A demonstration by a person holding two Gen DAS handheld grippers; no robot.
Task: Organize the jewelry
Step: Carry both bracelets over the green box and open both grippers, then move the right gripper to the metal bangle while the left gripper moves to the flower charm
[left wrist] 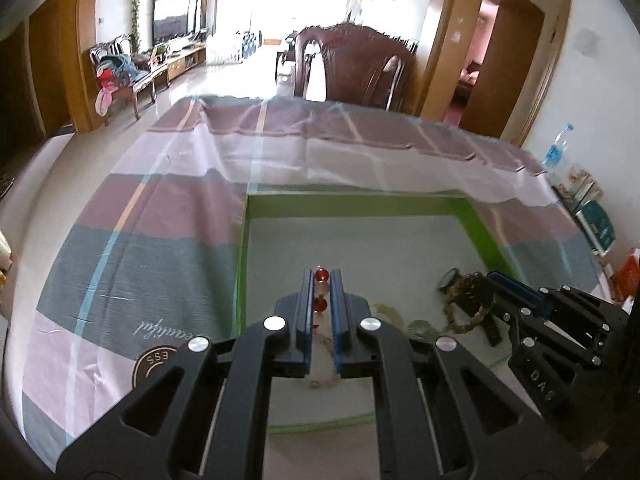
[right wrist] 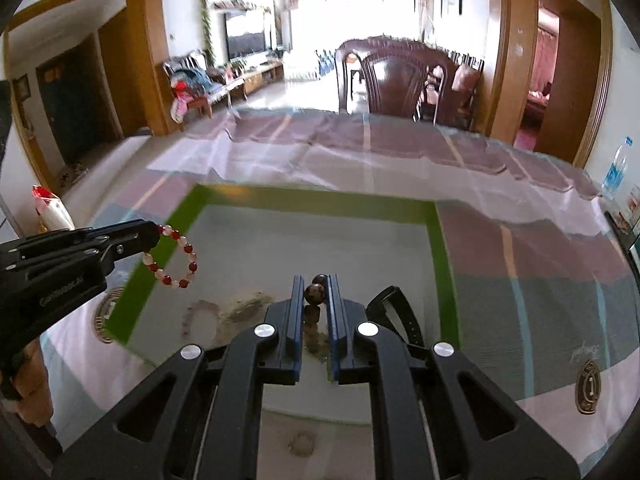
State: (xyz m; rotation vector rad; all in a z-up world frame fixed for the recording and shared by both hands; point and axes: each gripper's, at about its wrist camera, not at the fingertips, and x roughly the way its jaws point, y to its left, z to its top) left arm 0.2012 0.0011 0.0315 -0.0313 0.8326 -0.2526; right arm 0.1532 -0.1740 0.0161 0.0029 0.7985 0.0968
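**Both grippers loaded over the tray**

Left gripper (left wrist: pixel 321 280) is clamped on the red-and-pale bead bracelet (right wrist: pixel 172 256); the loop hangs free off its tip, above the left rim of the green-edged tray (right wrist: pixel 444 264). Right gripper (right wrist: pixel 314 284) is clamped on a dark brown bead bracelet (right wrist: pixel 314 292), beads pinched between the pads, the rest drooping below over the tray floor near its right side.

Also in the tray: a black watch (right wrist: pixel 400 312) just right of the right gripper, plus pale and brownish strands (right wrist: pixel 224 312) on the floor, too blurred to identify. Tray sits on the plaid cloth (left wrist: pixel 160 220) over the desk.

Handling, my read: both bracelets are light, limp and probably elastic-strung. Round beads are slippery and can roll out of a flat pinch. Best hold is across one bead or on the cord between two beads. The loop will swing, so move slowly and lower it to the tray floor before letting go.
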